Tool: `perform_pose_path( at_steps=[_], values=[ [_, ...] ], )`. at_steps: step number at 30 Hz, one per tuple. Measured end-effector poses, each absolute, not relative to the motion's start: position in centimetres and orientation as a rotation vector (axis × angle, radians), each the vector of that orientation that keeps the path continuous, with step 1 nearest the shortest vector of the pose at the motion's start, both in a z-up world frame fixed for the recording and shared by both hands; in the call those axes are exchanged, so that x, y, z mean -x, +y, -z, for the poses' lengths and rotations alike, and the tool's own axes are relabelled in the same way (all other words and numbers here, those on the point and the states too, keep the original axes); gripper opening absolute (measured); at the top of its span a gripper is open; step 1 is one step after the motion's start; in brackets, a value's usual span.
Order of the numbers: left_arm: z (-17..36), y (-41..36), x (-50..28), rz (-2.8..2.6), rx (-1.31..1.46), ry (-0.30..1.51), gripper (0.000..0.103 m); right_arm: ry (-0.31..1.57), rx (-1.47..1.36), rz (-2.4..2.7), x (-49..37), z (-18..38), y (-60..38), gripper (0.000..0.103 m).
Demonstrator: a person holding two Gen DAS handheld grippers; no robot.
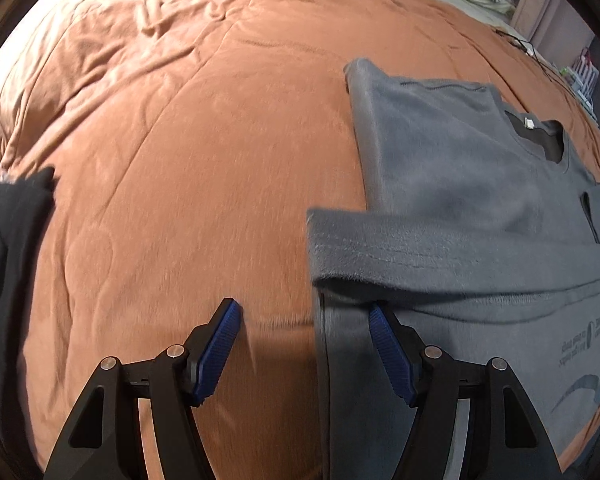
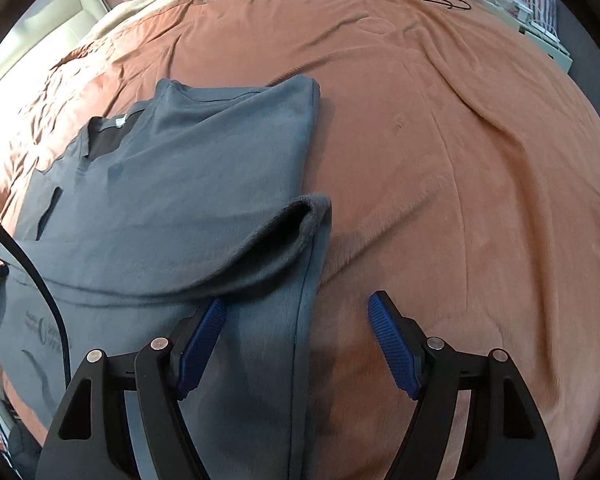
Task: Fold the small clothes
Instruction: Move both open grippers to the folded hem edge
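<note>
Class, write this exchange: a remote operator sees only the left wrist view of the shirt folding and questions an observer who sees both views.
Operator: Where are the right tongs?
Observer: The right tongs are open, straddling the grey shirt's right folded edge.
Operator: Is the fold on that side flat?
Observer: No. The sleeve cuff at that edge gapes open above the orange blanket.

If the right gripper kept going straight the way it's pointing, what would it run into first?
Probably the side edge of the grey short-sleeved T-shirt, which runs between the open right gripper fingers, over the rust-orange plush blanket. Depth is unclear.
</note>
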State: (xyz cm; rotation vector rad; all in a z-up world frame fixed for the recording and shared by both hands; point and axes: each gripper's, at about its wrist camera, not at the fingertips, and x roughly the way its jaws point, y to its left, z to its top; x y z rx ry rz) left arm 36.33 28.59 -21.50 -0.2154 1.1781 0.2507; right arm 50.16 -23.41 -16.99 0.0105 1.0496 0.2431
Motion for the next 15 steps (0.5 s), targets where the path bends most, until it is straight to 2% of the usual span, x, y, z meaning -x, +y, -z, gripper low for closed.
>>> perform_pose_path(
  at_steps=[9,12,13,15],
  values=[
    [21.1,29.6,-40.0,-0.252,0.241,1.119,0.066,1.030,-0.025,-0.218,-54.6,17.2,-22.9,0.070],
    [21.0,30.2,-41.0,-0.268,0.276,1.096,0.057,1.019,-0.043,-0.213,-55.7,17.4,-22.6,0.064],
    [21.0,30.5,-41.3,-0.277,0.289,1.090,0.053,1.019,-0.057,-0.211,-55.9,17.4,-22.7,0.059],
    [20.8,31.2,-41.6,-0.283,0.330,1.081,0.050,1.025,-0.095,-0.213,-56.3,17.6,-22.9,0.055]
  ],
)
